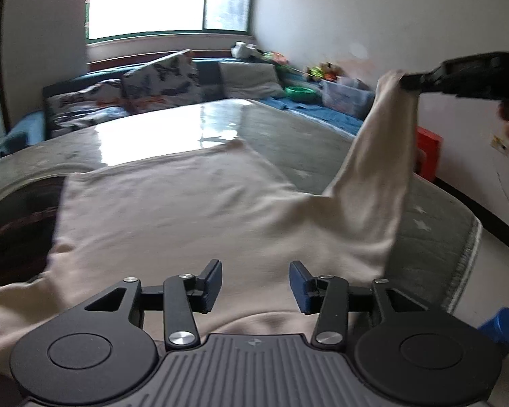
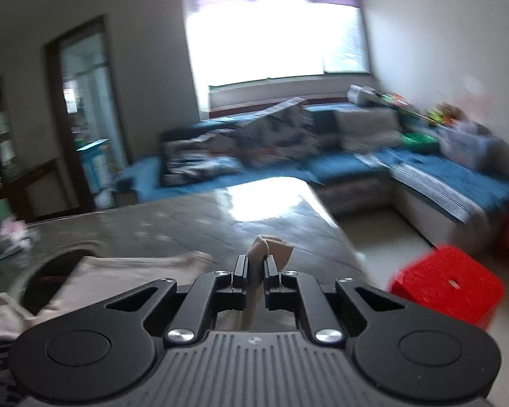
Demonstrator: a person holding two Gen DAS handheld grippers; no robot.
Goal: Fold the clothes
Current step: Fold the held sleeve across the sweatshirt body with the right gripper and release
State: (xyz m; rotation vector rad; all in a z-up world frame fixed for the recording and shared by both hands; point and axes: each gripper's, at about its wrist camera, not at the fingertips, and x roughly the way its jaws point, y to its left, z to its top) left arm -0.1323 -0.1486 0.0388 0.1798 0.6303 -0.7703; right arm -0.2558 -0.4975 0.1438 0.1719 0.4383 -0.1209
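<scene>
The shirt point(image 1: 173, 210) — a cream, long-sleeved one — lies spread flat on the table point(image 1: 288, 142), filling the middle of the left wrist view. Its body runs from the near edge toward 12 o'clock, where the far hem meets the table's glossy top. One sleeve point(image 1: 380, 156) rises off the body toward 2 o'clock, pulled up clear of the table, and its cuff is pinched in the right gripper point(image 1: 407, 81), whose jaws are closed tight on the fabric. In the right wrist view the same cuff point(image 2: 271, 247) bunches up between and beyond the closed pads of the right gripper point(image 2: 255, 268); the rest of the shirt point(image 2: 125, 268) lies at 9 o'clock from it.

The left gripper point(image 1: 255, 286) hovers low over the near part of the shirt, jaws apart, with nothing pinched between the blue pads point(image 1: 300, 286) — the cloth simply lies beneath them.

The table is grey-green with a dark round opening point(image 1: 20, 217) at 9 o'clock from the shirt. Past the far edge, at 12 o'clock, stands a blue sofa point(image 2: 339, 169) with patterned cushions point(image 1: 163, 78) under a bright window point(image 1: 149, 0). A red stool point(image 2: 451, 285) sits on the floor at 3 o'clock, just beside the table's corner.
</scene>
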